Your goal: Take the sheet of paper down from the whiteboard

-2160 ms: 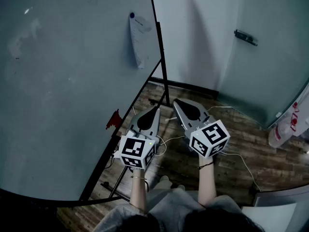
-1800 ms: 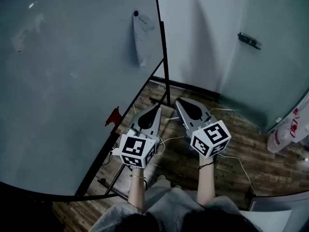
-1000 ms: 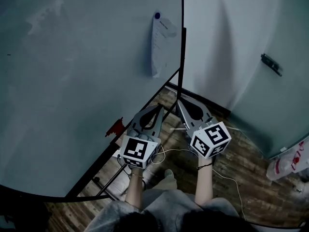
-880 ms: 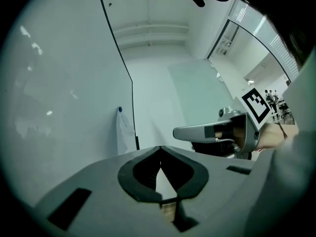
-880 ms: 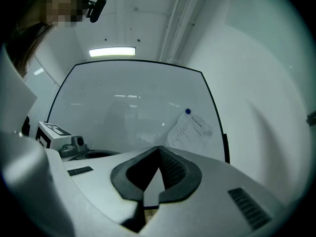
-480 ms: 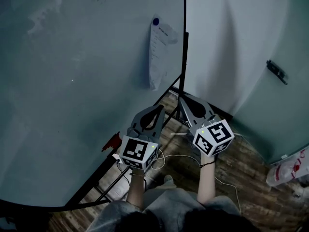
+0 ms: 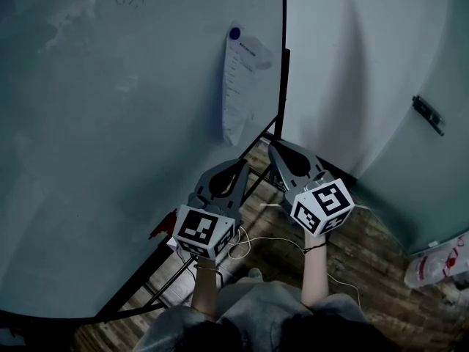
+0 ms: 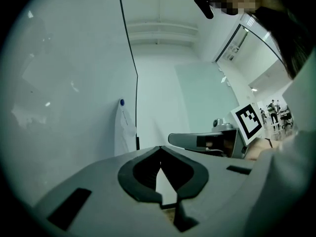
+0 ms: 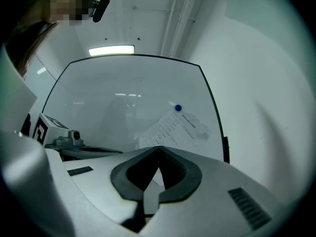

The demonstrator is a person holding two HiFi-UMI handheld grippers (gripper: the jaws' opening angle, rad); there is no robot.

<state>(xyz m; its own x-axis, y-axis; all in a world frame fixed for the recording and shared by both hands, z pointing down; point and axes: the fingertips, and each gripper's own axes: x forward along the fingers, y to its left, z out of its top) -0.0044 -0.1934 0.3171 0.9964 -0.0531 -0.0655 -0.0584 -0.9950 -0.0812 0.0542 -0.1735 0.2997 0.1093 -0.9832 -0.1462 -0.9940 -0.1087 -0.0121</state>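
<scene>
The upright sheet of paper (image 7: 238, 86) is being faced from below by the left gripper (image 7: 240, 163) and, more squarely, the right gripper (image 7: 272, 146), both jaws together, empty.

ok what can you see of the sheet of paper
The sheet of paper is white, printed with rows of small text too fine to read. It hangs against the whiteboard near its right edge, pinned at the top by one round blue magnet. Its upper right part looks wrinkled. Only the magnet and board touch it.
</scene>
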